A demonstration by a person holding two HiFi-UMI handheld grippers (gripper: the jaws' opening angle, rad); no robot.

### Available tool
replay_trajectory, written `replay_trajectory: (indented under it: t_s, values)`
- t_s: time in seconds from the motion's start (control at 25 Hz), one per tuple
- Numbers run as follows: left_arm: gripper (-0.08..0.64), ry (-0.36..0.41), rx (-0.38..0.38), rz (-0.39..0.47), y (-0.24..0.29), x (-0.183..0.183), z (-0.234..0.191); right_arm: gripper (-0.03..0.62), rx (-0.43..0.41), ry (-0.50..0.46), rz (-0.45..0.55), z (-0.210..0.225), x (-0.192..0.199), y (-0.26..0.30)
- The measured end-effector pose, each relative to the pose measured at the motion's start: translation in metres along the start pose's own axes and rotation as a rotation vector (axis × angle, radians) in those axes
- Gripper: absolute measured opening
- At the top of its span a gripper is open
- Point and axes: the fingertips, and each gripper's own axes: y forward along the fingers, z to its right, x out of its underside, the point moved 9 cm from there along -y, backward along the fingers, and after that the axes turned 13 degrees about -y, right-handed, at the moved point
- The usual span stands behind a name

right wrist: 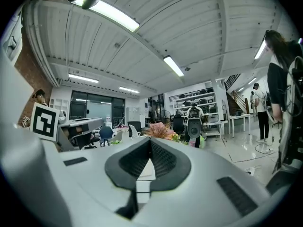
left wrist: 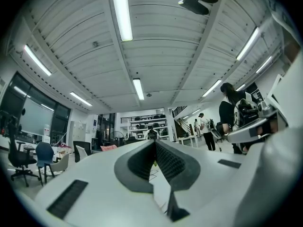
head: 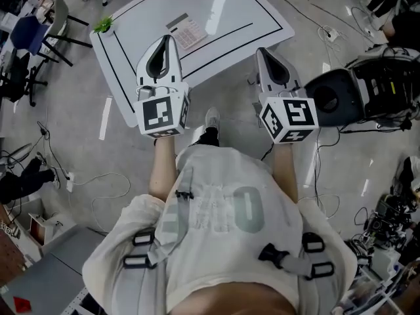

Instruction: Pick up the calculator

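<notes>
The calculator (head: 188,31), grey with pale keys, lies on the white table (head: 236,12) that is marked with black lines. It sits just beyond and to the right of my left gripper (head: 168,39), which is shut and holds nothing. My right gripper (head: 261,50) hovers over the table's near edge, further right, also shut and empty. Both point level towards the table. In the left gripper view the jaws (left wrist: 155,145) meet at the tips. The right gripper view shows the same at its jaws (right wrist: 150,143). Neither gripper view shows the calculator.
A small green plant (head: 103,25) stands on the table's left corner. Chairs (head: 39,35) are at the far left. A black machine (head: 338,97) and cables lie on the floor at the right. People stand at the far right of the room (right wrist: 279,93).
</notes>
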Motion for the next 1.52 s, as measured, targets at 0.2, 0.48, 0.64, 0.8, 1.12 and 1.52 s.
replay_trajectory:
  t_s: [0.2,0.48,0.64,0.8,1.12,1.52]
  values:
    - [0.02,-0.007,0.001,0.008,0.063,-0.004,-0.032,0.008,0.016,0.003,0.007,0.022,-0.013,0.069]
    - [0.02,0.016,0.002,0.015,0.135,0.004,-0.079,0.008,-0.042,-0.013,-0.037,0.034,-0.012,0.162]
    - [0.02,-0.005,-0.052,-0.04,0.151,0.016,-0.098,0.008,-0.057,0.001,-0.033,0.035,-0.007,0.193]
    - [0.02,-0.025,-0.066,-0.057,0.165,0.028,-0.1,0.007,-0.061,-0.003,-0.029,0.04,-0.007,0.205]
    - [0.02,-0.013,-0.074,-0.067,0.164,0.034,-0.09,0.008,-0.128,0.013,-0.017,0.043,-0.001,0.219]
    - [0.02,0.023,-0.121,-0.054,0.165,0.034,-0.08,0.008,-0.171,0.03,0.002,0.057,0.001,0.231]
